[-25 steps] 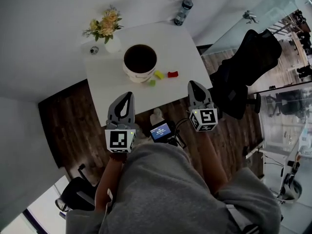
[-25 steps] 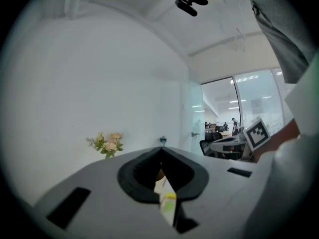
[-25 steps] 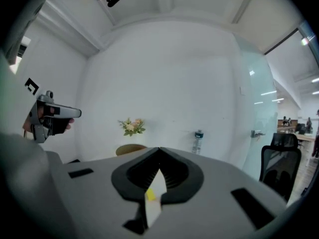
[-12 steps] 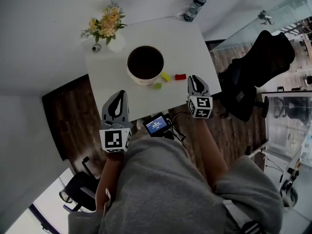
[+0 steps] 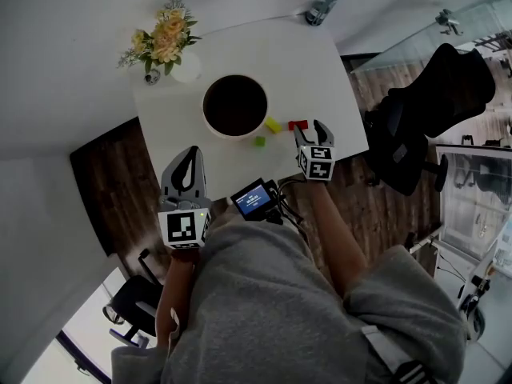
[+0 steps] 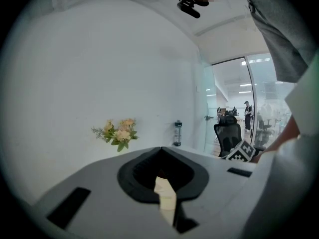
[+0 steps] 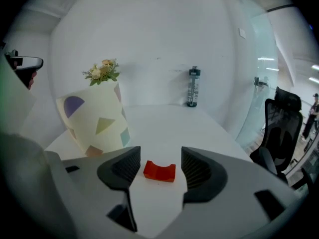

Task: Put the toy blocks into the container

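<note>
The red block (image 7: 159,171) lay on the bench (image 5: 272,62) close to its right edge, toward the near right corner. It sat in the gap of the right gripper (image 5: 313,129), whose fingers (image 7: 199,171) had just been opening. They stood well apart, one on each side of the block and neither touching it. The block was an arch piece with its notch upward. In the right gripper view its long axis ran roughly across the gap, from finger to finger, a little skewed. A closing would therefore likely take it by its two ends, and the gripper probably needed only to go slightly further forward and down first. The yellow block (image 5: 273,125) lay just left of the red one, just beside the wall of the container (image 5: 232,137). The green block (image 5: 259,142) lay apart from both, closer to the near edge. The container stood at the middle of the bench, left of all three blocks, its inside too dark to show whether anything lay in it. The left gripper (image 5: 190,157) hung at the near edge, toward the near left corner, fingers together with nothing between them. It was well apart from the blocks, so the right hand was plainly the nearer one. Flowers (image 5: 164,42) stood at the far left corner and a bottle (image 5: 324,1) at the far right corner.
</note>
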The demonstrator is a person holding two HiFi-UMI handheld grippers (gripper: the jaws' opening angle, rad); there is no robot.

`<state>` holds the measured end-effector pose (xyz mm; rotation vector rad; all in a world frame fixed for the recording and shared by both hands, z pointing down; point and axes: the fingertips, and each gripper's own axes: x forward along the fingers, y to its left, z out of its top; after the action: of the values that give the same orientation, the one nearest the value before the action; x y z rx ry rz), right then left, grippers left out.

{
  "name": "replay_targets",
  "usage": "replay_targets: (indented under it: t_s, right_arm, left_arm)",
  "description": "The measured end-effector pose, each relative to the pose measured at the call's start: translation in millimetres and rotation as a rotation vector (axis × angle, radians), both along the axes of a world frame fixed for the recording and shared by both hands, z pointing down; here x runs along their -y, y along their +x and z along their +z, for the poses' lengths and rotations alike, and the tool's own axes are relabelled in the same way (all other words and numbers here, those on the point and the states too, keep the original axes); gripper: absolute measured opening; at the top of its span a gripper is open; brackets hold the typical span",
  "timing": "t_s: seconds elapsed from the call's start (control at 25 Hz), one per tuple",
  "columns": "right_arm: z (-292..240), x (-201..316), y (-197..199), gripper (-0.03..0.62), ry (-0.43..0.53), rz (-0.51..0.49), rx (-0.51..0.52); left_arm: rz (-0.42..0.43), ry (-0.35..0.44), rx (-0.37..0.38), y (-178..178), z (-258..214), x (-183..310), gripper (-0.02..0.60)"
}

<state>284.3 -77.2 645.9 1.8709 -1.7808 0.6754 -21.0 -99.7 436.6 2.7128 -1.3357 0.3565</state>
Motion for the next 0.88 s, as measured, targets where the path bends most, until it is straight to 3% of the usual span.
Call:
replay_targets:
  t_s: [0.24,0.44,0.88]
  right_arm:
    - [34.7,0.9,-2.7,0.279,-0.092,0.041,0.056]
    - [47.1,2.9,-0.7,0.29,-0.145,0.062,0.031]
    - [67.4,-0.2,-6.9,0.296,-0.203,0.079,0.09]
  left_arm:
    - [-0.02,-0.019,0.025,-2.0,6.9,6.6,0.008]
    - [-0.032,-0.03,0.034,-3.3,11.4,8.7,0.008]
    - [-0.026,-0.032,0.038,-1.1,15.3,6.9,0.008]
